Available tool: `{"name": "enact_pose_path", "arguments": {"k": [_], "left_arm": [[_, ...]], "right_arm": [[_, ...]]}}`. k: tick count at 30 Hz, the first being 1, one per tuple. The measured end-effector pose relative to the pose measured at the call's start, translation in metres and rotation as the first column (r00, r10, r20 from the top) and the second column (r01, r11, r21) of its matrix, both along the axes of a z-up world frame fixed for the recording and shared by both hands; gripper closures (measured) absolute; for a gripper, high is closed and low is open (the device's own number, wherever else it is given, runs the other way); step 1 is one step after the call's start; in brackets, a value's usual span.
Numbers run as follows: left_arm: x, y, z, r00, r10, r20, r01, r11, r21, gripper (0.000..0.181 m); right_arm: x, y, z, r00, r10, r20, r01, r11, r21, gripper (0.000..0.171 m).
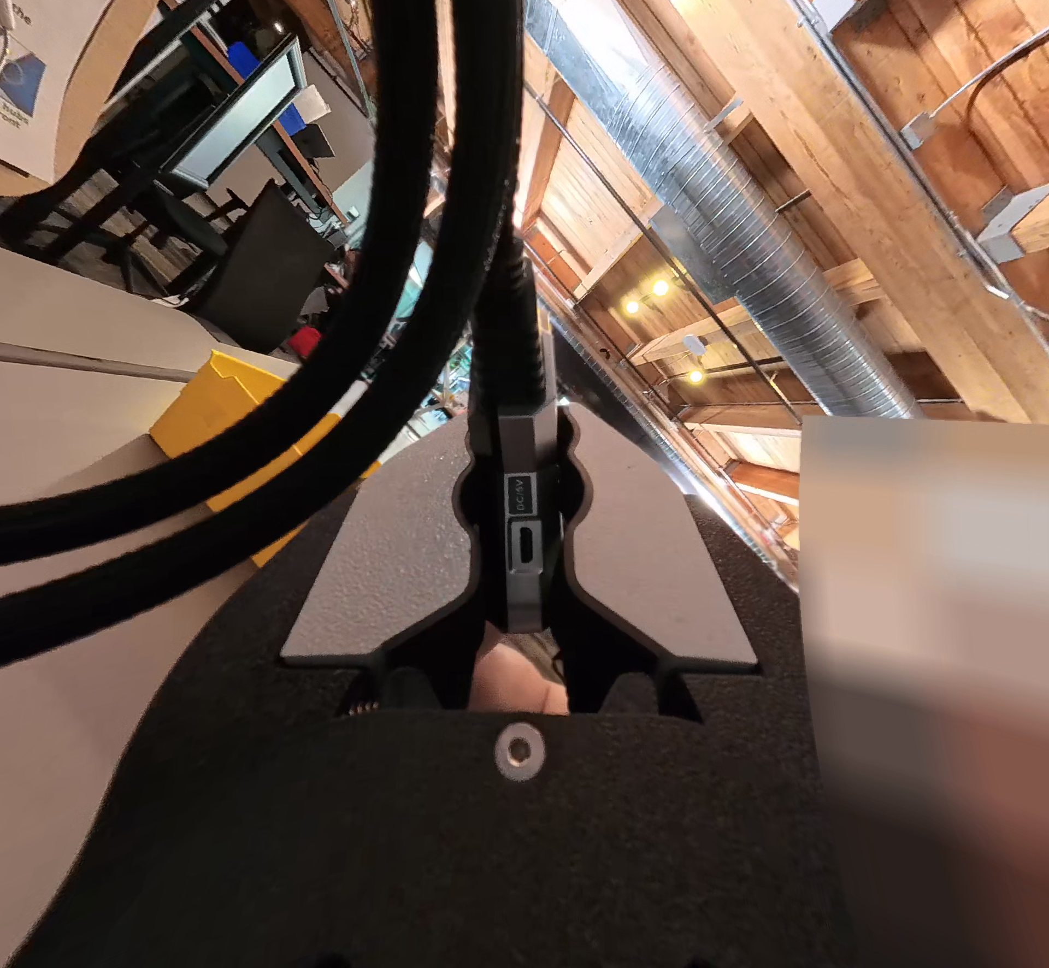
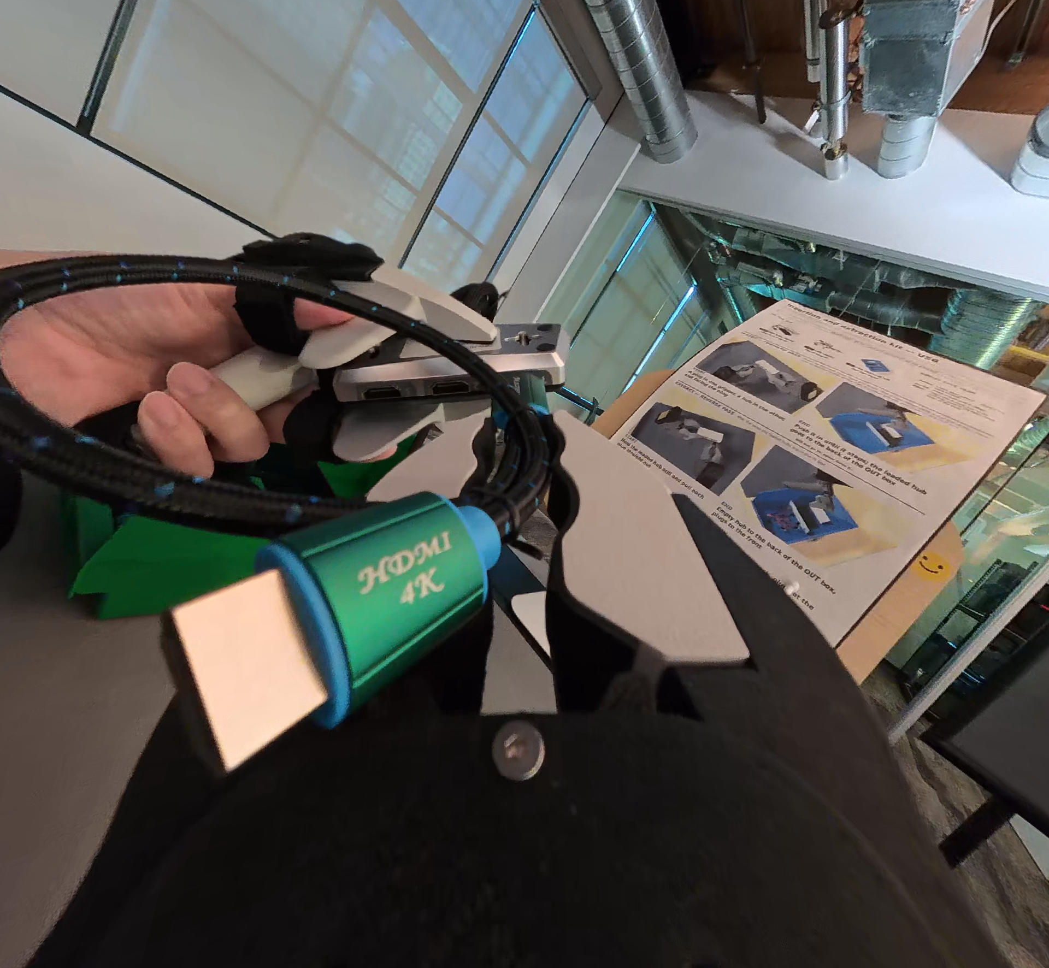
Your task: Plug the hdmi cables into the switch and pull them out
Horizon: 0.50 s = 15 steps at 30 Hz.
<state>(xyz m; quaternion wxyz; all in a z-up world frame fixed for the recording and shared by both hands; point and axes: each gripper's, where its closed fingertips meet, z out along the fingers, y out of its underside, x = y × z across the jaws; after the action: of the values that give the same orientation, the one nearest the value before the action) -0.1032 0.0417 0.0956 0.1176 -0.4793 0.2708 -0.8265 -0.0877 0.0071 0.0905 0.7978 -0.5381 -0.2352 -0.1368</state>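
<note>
In the left wrist view my left gripper (image 1: 519, 492) is shut on the grey HDMI switch (image 1: 525, 538), seen edge-on with a small port facing me. A black cable end (image 1: 511, 316) enters its far end. In the right wrist view the same gripper (image 2: 397, 367) and a hand (image 2: 113, 350) hold the switch (image 2: 454, 373), two of its ports showing. My right gripper (image 2: 511, 464) is shut on the black-and-blue braided HDMI cable (image 2: 170, 481) just below the switch. A loose green plug (image 2: 369, 600) hangs close to the camera. A second green plug (image 2: 533, 390) sits at the switch's right end; the contact is hidden.
Thick black cable loops (image 1: 284, 430) cross the left wrist view over a yellow bin (image 1: 215, 418) and a pale table (image 1: 68, 430). In the right wrist view an instruction sheet on cardboard (image 2: 823, 458) stands to the right and something green (image 2: 142, 560) lies below the hand. My hands' fingertips stand some 5 cm from each other.
</note>
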Motion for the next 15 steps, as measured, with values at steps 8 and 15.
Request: {"name": "enact_pose_path", "arguments": {"k": [8, 15], "left_arm": [[0.003, -0.001, -0.007, 0.999, -0.029, -0.017, 0.03, 0.999, 0.027, 0.164], [-0.001, -0.003, 0.005, 0.995, -0.095, 0.03, 0.096, 0.995, -0.022, 0.165]], "right_arm": [[0.005, 0.002, -0.004, 0.999, 0.029, 0.014, -0.029, 0.999, -0.033, 0.155], [-0.001, -0.001, 0.006, 0.997, 0.032, 0.076, -0.033, 0.999, 0.014, 0.15]]}}
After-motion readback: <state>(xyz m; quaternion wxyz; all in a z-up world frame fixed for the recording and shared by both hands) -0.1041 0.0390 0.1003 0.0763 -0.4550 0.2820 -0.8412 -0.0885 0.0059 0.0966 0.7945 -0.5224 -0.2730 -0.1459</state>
